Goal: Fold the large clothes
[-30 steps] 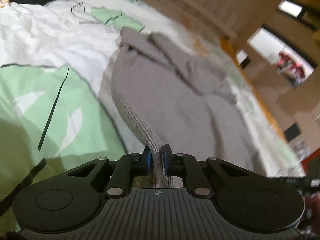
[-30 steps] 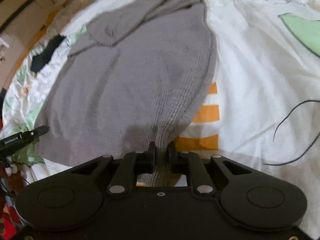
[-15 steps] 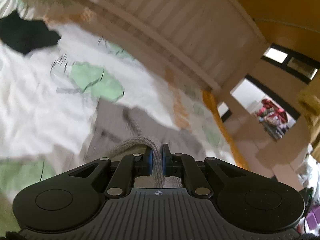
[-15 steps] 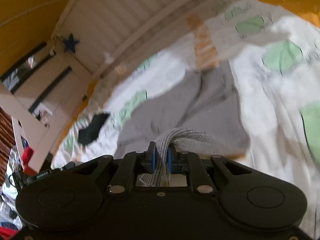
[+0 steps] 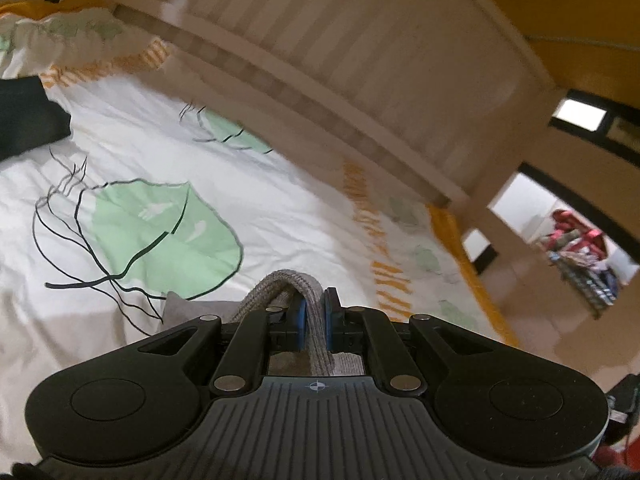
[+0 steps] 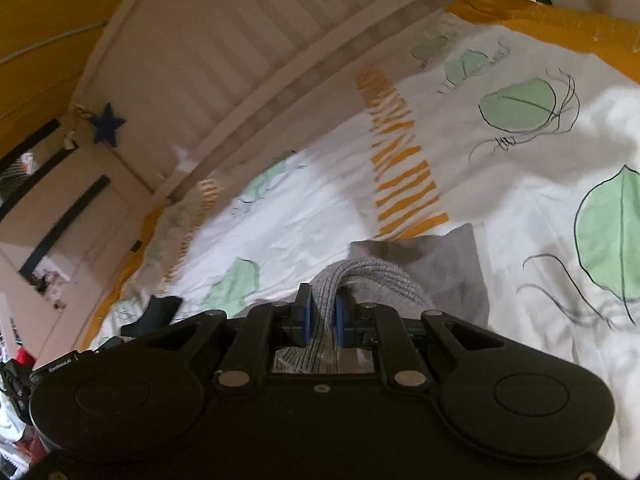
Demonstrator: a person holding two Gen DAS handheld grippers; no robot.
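Left gripper (image 5: pixel 313 320), jaws clamped on a grey knit sweater (image 5: pixel 280 286), above a bed (image 5: pixel 280 216) with leaf-print sheet; black garment (image 5: pixel 28 116) lies near the bed's far left edge.

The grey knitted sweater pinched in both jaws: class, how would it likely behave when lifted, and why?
The grey knitted sweater is probably floppy: it arches limply out of the right gripper and left gripper. The thick ribbed knit suggests some weight and good grip, so slipping seems unlikely.

This is a bedroom in a home. There is a big bed with a white sheet (image 5: pixel 280 208) (green leaves and orange stripes on it), a white slatted headboard (image 5: pixel 360 60), and yellow walls (image 6: pixel 36 40).
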